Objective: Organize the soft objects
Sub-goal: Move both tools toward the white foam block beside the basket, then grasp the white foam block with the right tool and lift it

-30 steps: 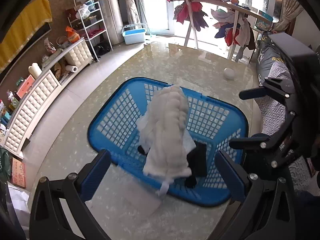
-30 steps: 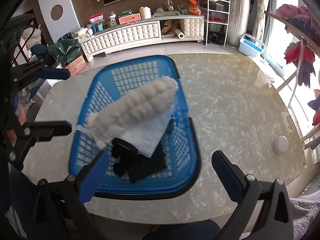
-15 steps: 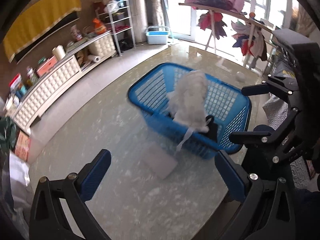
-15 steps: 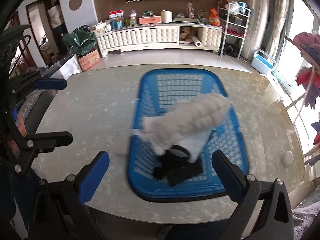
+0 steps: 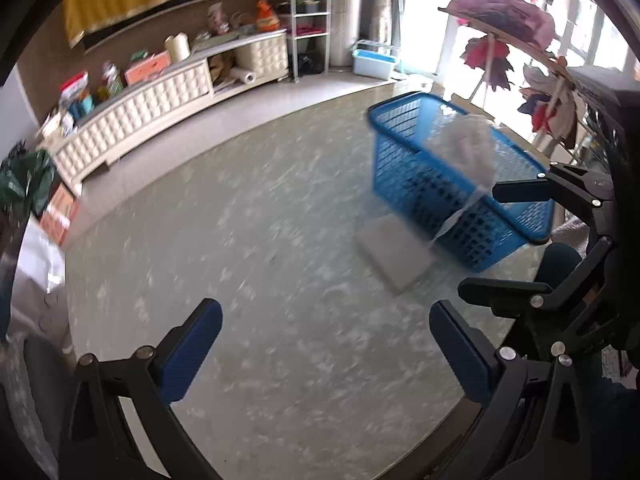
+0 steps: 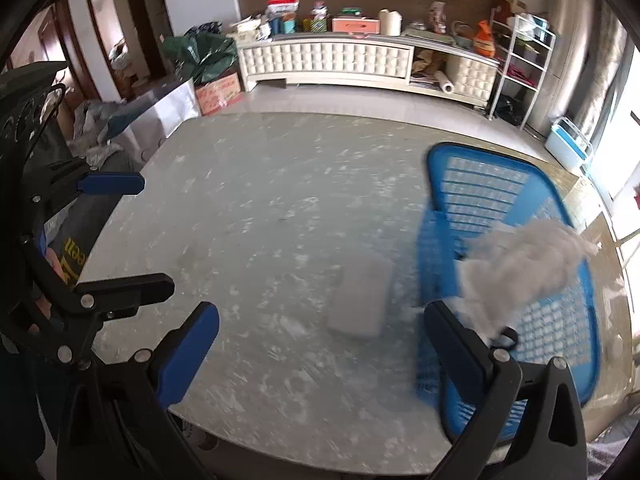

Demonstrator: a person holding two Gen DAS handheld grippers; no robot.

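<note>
Two fisheye views look along a pair of hand-held grippers over a round marble-patterned table [image 5: 280, 240]. Both views are smeared by motion blur. In the left wrist view, the left gripper [image 5: 326, 354] has its two blue-padded fingers spread wide apart with only bare tabletop between them; it holds nothing. The right gripper [image 5: 516, 236] shows at the right edge of that view as black arms, also spread wide and empty. A blue mesh basket [image 5: 404, 160] sits on the far right part of the table, near the table edge. A fluffy white cloth [image 5: 468, 144] lies piled inside it, rising above the rim, with a thin white strip hanging down over the near wall. Something dark shows through the mesh low in the basket, too blurred to name. Just beside the basket on the tabletop lies a flat grey pad [image 5: 394, 256]. In the right wrist view, the right gripper [image 6: 320, 352] is likewise wide open and empty above the table [image 6: 240, 220], the pad [image 6: 362, 298] lies ahead between its fingers, and the basket [image 6: 480, 184] with the cloth [image 6: 524, 268] is to the right, partly behind the right finger. The left gripper [image 6: 120, 236] appears at the left edge, spread open. Behind the table stands a long white cabinet [image 6: 328, 60] crowded with boxes and bottles.
</note>
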